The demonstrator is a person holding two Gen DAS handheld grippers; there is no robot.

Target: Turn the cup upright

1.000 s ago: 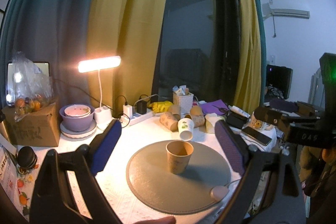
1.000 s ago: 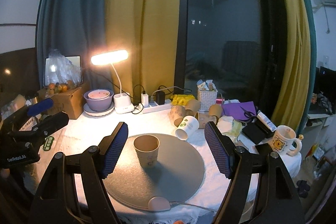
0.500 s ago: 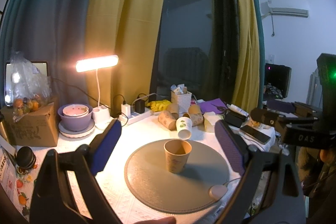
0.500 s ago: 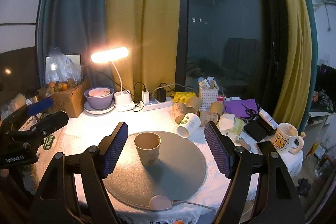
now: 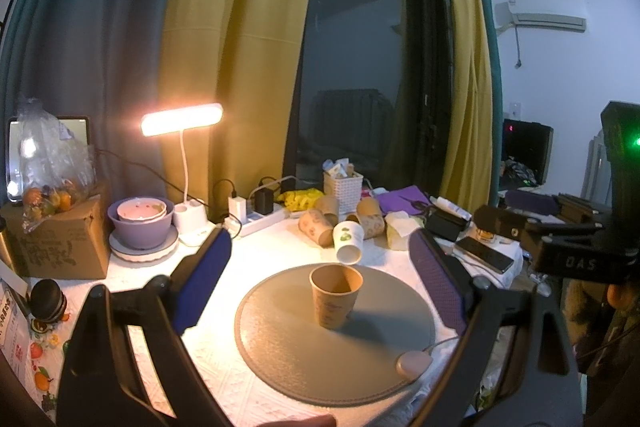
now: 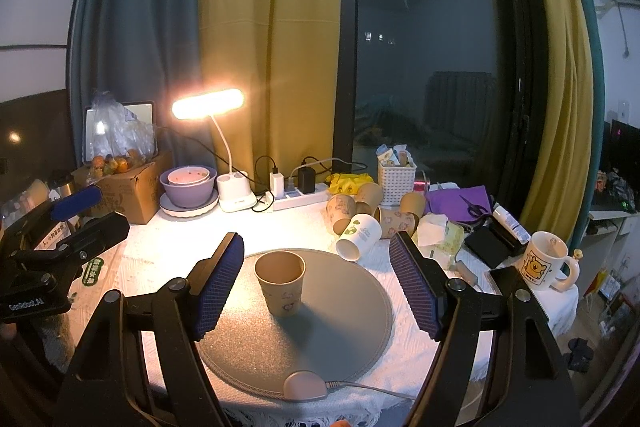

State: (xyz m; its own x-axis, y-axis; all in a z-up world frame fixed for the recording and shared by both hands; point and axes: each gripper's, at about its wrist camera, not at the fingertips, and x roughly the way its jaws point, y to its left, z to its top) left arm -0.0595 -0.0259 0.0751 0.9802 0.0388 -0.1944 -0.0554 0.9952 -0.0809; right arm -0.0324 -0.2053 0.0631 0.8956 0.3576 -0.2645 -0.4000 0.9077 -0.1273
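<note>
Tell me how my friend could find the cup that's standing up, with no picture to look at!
Look for the big round grey mat in front of the glowing lamp. One brown paper cup stands alone on it, mouth up. The other cups lie tipped over in a pile behind the mat.

Left gripper (image 5: 320,267) and right gripper (image 6: 316,279) hover, jaws spread wide.

A lit white desk lamp (image 6: 208,103) stands beside stacked purple bowls (image 6: 188,187), a white power strip (image 6: 300,197), a white woven basket (image 6: 397,181) and a cartoon-printed mug (image 6: 542,261).
</note>
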